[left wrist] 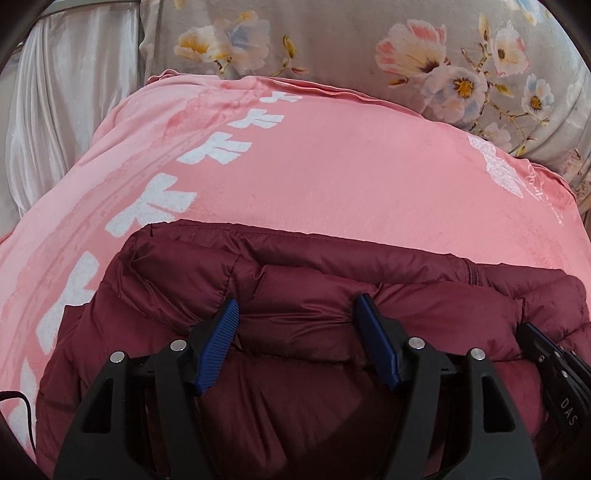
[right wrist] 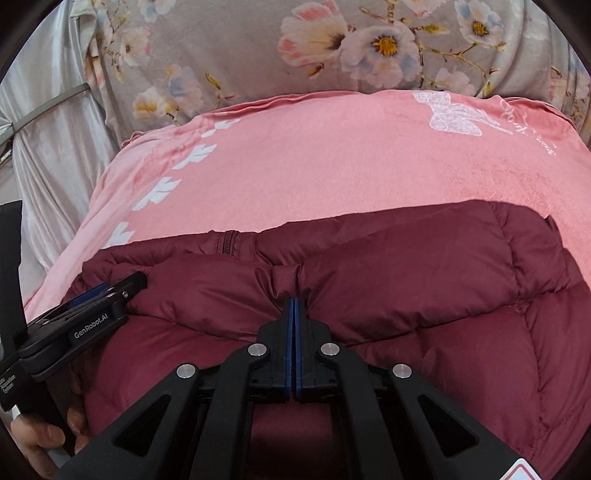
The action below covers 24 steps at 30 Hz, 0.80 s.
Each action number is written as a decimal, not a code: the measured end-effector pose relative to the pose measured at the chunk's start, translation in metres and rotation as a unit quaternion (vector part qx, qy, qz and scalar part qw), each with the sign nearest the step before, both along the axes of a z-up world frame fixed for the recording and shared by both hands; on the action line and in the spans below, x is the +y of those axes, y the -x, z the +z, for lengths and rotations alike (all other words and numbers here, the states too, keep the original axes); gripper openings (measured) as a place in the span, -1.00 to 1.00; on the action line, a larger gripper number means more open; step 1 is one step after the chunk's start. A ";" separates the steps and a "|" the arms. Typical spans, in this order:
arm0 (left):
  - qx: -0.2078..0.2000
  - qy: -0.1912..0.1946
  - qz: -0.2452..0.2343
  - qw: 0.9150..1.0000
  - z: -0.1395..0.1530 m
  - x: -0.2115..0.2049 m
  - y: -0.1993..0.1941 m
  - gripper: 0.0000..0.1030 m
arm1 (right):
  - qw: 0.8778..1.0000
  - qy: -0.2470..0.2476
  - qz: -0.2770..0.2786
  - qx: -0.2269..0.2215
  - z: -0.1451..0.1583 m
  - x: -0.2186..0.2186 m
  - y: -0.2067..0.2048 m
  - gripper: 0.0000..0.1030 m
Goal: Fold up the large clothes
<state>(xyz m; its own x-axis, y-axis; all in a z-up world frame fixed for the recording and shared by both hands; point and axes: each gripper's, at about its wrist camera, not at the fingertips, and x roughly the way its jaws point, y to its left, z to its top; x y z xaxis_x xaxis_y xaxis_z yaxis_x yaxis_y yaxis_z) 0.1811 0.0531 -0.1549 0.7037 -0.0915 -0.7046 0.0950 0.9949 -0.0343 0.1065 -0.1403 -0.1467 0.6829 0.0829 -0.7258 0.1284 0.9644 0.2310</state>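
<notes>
A dark red puffer jacket point(left wrist: 332, 295) lies folded on a pink blanket point(left wrist: 332, 166). My left gripper point(left wrist: 297, 308) is open, its blue fingers on either side of a puffy fold of the jacket's folded edge. My right gripper point(right wrist: 294, 301) is shut on a pinch of the jacket point(right wrist: 406, 280) at the same folded edge. The left gripper shows at the left of the right wrist view point(right wrist: 107, 295), and the right gripper at the right edge of the left wrist view point(left wrist: 554, 354).
The pink blanket point(right wrist: 314, 166) with white prints covers the bed. A grey floral quilt point(left wrist: 369, 33) lies beyond it. A silvery curtain point(left wrist: 66, 110) hangs at the left.
</notes>
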 end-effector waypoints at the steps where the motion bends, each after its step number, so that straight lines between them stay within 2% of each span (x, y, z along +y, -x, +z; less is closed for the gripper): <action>1: 0.000 -0.001 0.001 1.000 -0.002 -0.001 0.000 0.26 | 1.000 0.003 0.001 0.004 -0.002 0.001 -0.001 -1.00; 10: 0.009 0.003 0.003 1.000 -0.011 0.000 -0.006 0.27 | 0.999 0.016 0.013 0.029 -0.009 0.006 -0.011 -1.00; 12: 0.014 0.007 0.000 1.000 -0.009 0.001 -0.006 0.26 | 1.000 0.004 0.005 0.024 0.003 0.007 -0.006 -0.85; 13: 0.017 0.015 -0.003 1.000 -0.004 0.006 -0.005 0.24 | 1.000 -0.011 0.012 0.004 0.016 0.011 0.001 -0.85; 15: 0.009 0.041 0.007 0.999 0.012 0.026 0.006 0.24 | 0.999 -0.010 0.031 -0.022 0.036 0.027 0.008 -0.85; 18: -0.016 0.039 0.037 0.998 0.033 0.052 0.016 0.23 | 0.997 0.006 0.067 -0.035 0.053 0.058 0.006 -0.85; 21: -0.010 0.027 0.058 0.998 0.033 0.073 0.013 0.23 | 0.996 0.015 0.088 -0.025 0.047 0.083 -0.008 -0.88; 24: 0.012 0.023 0.069 0.997 0.016 0.084 0.005 0.22 | 0.996 0.015 0.089 0.004 0.031 0.092 -0.021 -0.92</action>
<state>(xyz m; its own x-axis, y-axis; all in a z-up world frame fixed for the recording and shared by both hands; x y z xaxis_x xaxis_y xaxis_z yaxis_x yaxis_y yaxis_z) 0.1763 0.1370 -0.1389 0.6944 -0.0282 -0.7190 -0.0433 0.9958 -0.0809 0.1271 -0.0485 -0.1161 0.6543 0.1802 -0.7345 -0.0427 0.9784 0.2021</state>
